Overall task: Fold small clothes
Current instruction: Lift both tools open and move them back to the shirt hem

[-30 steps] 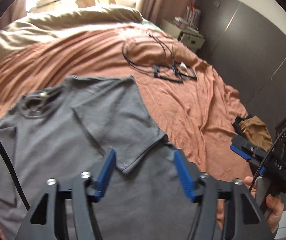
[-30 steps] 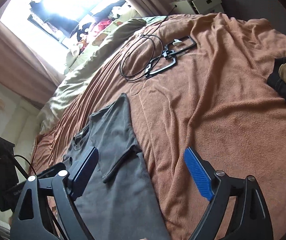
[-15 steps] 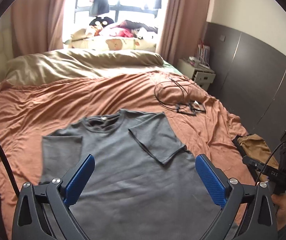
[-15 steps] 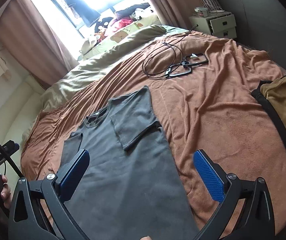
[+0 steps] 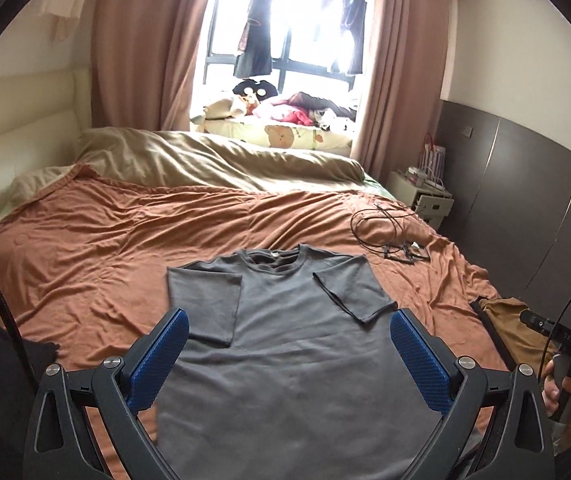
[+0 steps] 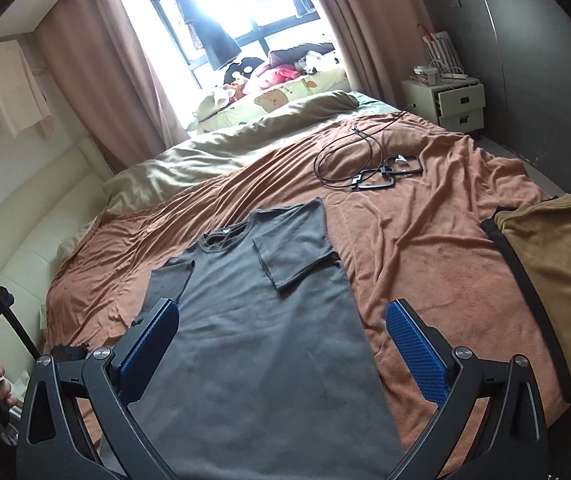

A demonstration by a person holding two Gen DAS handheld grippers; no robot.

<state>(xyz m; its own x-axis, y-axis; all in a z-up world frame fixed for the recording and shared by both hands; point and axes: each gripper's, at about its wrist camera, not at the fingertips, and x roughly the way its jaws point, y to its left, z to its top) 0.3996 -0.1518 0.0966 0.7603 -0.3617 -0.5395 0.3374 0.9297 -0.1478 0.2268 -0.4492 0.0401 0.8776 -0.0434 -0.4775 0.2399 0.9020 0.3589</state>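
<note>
**Grey T-shirt laid flat, both sleeves turned in; neither tool holding cloth**

Location. The grey T-shirt [image 5: 285, 340] lies flat on the orange blanket [image 5: 105, 248] of the bed, collar toward the far side and hem toward the near edge. Both short sleeves are folded inward onto the chest. The body is not yet folded.

Handling, as judged. The shirt appears to be thin knit: light, limp and without stiffness. It would sag and crease wherever unsupported, and may drag on the fuzzy blanket. A single-point hold would bunch it. The sounder hold is at two corners together, either the near hem corners or the shoulders, pinching both layers so the front and back travel as one.

Tools. The left hand-held gripper [image 5: 285, 360] hangs above the lower body of the shirt, angled downward, its blue pads spread wide apart with nothing between them. The right hand-held gripper [image 6: 281, 348] sits over the shirt's right edge, likewise tilted down, pads wide apart and empty. Each is carried by a hand [image 5: 565, 388] closed round its handle.

Other items. A brown garment [image 6: 557, 264] lies at the right edge of the bed; a coiled black cable [image 6: 349, 160] lies farther off. Both are well apart from the shirt.
</note>
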